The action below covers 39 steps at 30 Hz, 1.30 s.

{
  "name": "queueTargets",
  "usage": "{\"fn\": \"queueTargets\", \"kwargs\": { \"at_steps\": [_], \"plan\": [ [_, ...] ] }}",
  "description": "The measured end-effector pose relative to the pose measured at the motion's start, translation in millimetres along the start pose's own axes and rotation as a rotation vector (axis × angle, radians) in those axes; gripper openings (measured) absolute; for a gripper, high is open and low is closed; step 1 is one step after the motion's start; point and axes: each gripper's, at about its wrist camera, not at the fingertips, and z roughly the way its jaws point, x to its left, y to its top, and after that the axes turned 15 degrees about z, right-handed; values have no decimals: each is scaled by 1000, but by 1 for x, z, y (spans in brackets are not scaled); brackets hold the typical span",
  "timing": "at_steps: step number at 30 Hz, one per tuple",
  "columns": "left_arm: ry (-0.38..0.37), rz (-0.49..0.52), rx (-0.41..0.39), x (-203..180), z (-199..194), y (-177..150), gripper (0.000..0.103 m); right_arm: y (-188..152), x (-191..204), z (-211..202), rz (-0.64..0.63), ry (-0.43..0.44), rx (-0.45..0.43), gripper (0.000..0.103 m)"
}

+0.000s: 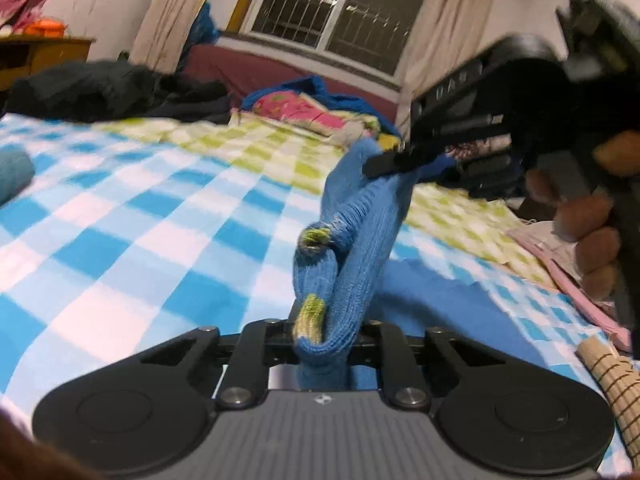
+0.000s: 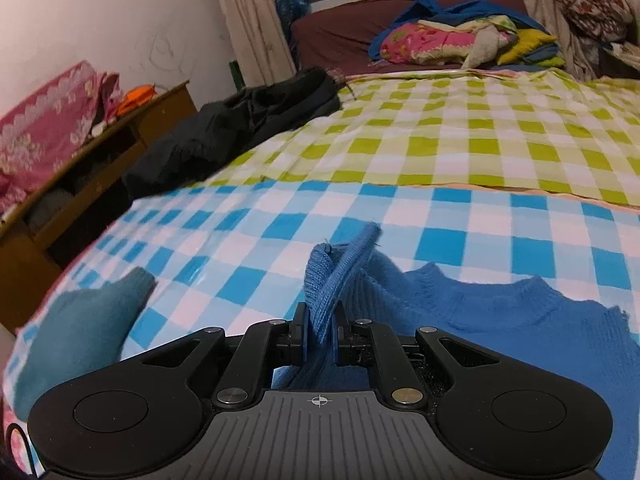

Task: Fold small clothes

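Note:
A light blue knitted sock [image 1: 360, 224] with yellow-green patches hangs stretched above the checked bed sheet [image 1: 140, 208]. My left gripper [image 1: 320, 344] is shut on its lower end. My right gripper [image 1: 384, 162] is shut on its upper end, at the right of the left wrist view. In the right wrist view my right gripper [image 2: 320, 336] pinches the ribbed cuff of the sock [image 2: 336, 276]. A blue knitted sweater [image 2: 500, 320] lies flat on the sheet under and right of it.
A teal sock [image 2: 80, 328] lies on the sheet at the left. Dark clothes [image 2: 248, 120] sit at the bed's far left edge, a pile of coloured bedding [image 2: 460, 40] at the head. A wooden desk [image 2: 80, 168] stands left of the bed. Pink cloth [image 1: 560, 264] lies at the right.

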Motion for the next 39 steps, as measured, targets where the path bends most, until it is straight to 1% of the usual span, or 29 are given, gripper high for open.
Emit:
{"fn": "queueTargets", "kwargs": {
  "at_steps": [3, 6, 9, 12, 15, 18, 20, 23, 27, 32, 33, 34, 35, 36, 37, 38, 39],
  "plan": [
    [-34, 39, -43, -22, -9, 18, 18, 11, -22, -13, 44, 20, -18, 10],
    [-85, 116, -75, -54, -10, 37, 18, 23, -49, -26, 93, 42, -46, 10],
    [-136, 179, -83, -86, -2, 47, 18, 33, -78, -40, 139, 54, -74, 10],
    [-155, 245, -82, -118, 10, 48, 18, 42, -111, -51, 179, 53, -96, 10],
    [-188, 278, -65, -145, 22, 46, 18, 45, -142, -58, 207, 30, -109, 10],
    [-205, 319, -58, -169, 27, 43, 18, 42, -175, -66, 257, 28, -126, 10],
    [-211, 352, -43, -184, 30, 39, 18, 38, -197, -71, 293, 29, -137, 10],
    [-211, 402, -15, -207, 37, 29, 18, 28, -225, -68, 324, -6, -127, 10],
    [-202, 479, 27, -233, 46, 10, 18, 16, -251, -56, 339, -52, -100, 10],
    [-213, 558, 66, -250, 49, -10, 20, 3, -274, -50, 377, -53, -86, 10],
    [-212, 566, 70, -252, 49, -13, 20, 1, -277, -48, 381, -49, -81, 11],
    [-208, 572, 67, -254, 48, -14, 22, -2, -279, -48, 386, -49, -79, 12],
    [-208, 581, 67, -255, 47, -14, 27, -3, -280, -48, 392, -50, -80, 16],
    [-212, 588, 66, -255, 45, -14, 31, -4, -280, -49, 391, -46, -83, 16],
    [-227, 591, 67, -255, 42, -12, 42, -4, -280, -51, 390, -42, -86, 17],
    [-247, 593, 68, -254, 38, -12, 50, -4, -279, -54, 393, -39, -89, 18],
    [-265, 593, 61, -252, 30, -12, 52, -4, -279, -58, 396, -38, -92, 19]
  ]
}}
